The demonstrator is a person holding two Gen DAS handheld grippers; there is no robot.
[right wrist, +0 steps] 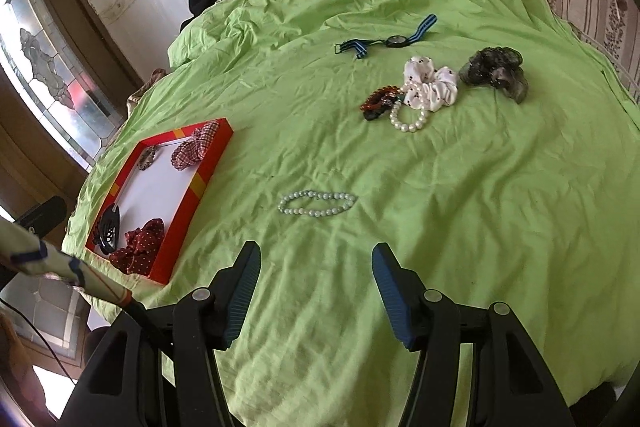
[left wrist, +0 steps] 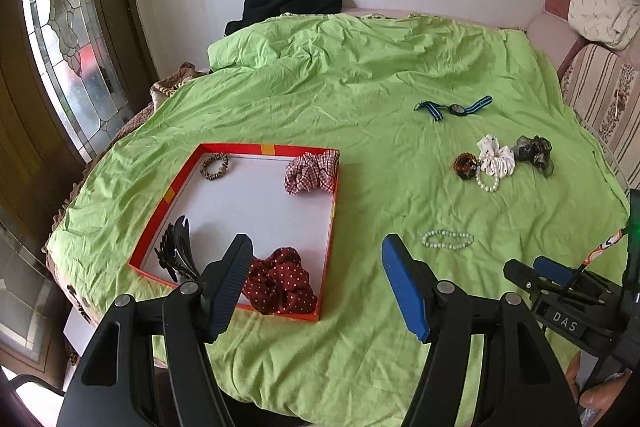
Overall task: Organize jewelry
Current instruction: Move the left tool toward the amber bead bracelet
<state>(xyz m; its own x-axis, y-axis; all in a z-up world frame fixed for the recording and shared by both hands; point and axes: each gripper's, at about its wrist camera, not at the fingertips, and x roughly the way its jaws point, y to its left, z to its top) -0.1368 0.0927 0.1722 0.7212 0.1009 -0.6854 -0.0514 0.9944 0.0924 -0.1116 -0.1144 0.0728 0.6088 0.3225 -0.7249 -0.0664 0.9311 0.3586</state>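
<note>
both tongs, left tongs (left wrist: 316,259) and right tongs (right wrist: 316,263), parted, empty, above green sheet (right wrist: 440,207). pale bead bracelet (right wrist: 317,203) lies beside red tray (right wrist: 208,163) with scrunchies.

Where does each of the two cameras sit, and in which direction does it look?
Left wrist view: on the left gripper, open, angled down at the red box; the right gripper shows at the right edge.
Right wrist view: on the right gripper, open, angled down at the green sheet near the pale bead bracelet.
Shared: box, bracelet, sheet.
</note>
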